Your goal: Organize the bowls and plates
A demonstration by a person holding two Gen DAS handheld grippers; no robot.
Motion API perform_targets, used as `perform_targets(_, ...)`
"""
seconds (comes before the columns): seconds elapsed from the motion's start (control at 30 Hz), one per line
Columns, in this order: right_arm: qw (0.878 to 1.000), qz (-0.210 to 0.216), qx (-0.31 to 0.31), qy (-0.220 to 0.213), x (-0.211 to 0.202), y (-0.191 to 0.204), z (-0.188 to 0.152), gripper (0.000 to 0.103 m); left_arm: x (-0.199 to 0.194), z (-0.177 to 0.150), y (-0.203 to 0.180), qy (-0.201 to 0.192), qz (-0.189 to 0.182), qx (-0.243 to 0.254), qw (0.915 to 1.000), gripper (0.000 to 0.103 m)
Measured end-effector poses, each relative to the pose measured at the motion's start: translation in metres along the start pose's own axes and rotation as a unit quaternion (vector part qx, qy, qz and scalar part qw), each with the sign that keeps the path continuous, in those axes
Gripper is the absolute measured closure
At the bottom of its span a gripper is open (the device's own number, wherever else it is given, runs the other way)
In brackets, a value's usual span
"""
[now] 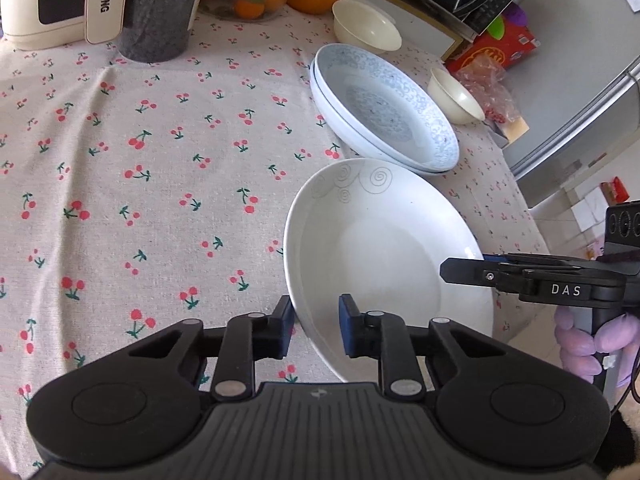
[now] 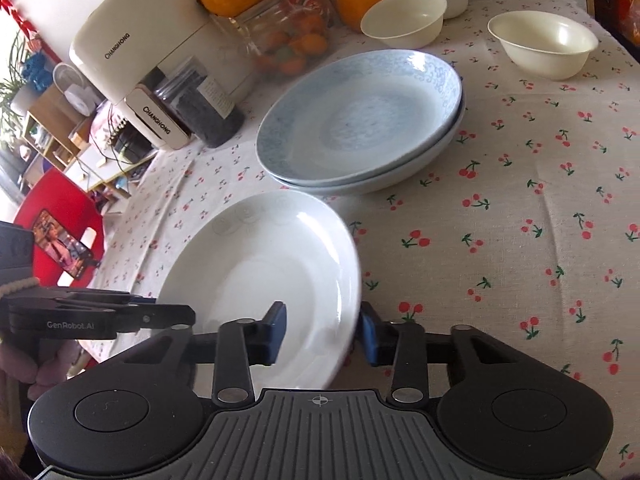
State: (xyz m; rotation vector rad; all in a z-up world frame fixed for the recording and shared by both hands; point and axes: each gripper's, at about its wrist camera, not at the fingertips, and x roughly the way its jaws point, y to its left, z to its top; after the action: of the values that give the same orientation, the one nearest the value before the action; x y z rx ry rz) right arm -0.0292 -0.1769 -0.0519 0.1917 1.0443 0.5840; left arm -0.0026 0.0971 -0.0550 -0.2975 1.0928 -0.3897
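Both grippers pinch the white plate by opposite rims: left gripper, right gripper. It sits tilted above the tablecloth, beside 2 stacked blue plates.

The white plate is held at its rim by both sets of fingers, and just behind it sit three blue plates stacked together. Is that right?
Not quite. Behind the white plate the stack of blue plates holds two, not three: the right wrist view shows just two rims, one nested in the other. The rest stands: the left gripper and the right gripper each have fingers on either side of the plate's rim.
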Motion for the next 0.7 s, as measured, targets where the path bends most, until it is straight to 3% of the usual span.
perform_targets(0.23,1.0,0.008,-0.01,-0.01,-0.008,0.007,0.003,0.074,-0.009,0.003,0.006,-0.01,0.005,-0.009,0.9999,0.085)
perform_targets(0.7,1.0,0.023,-0.008,-0.01,-0.011,0.016,0.007,0.075,-0.029,0.012,0.01,-0.041,-0.002,-0.021,0.9989,0.086)
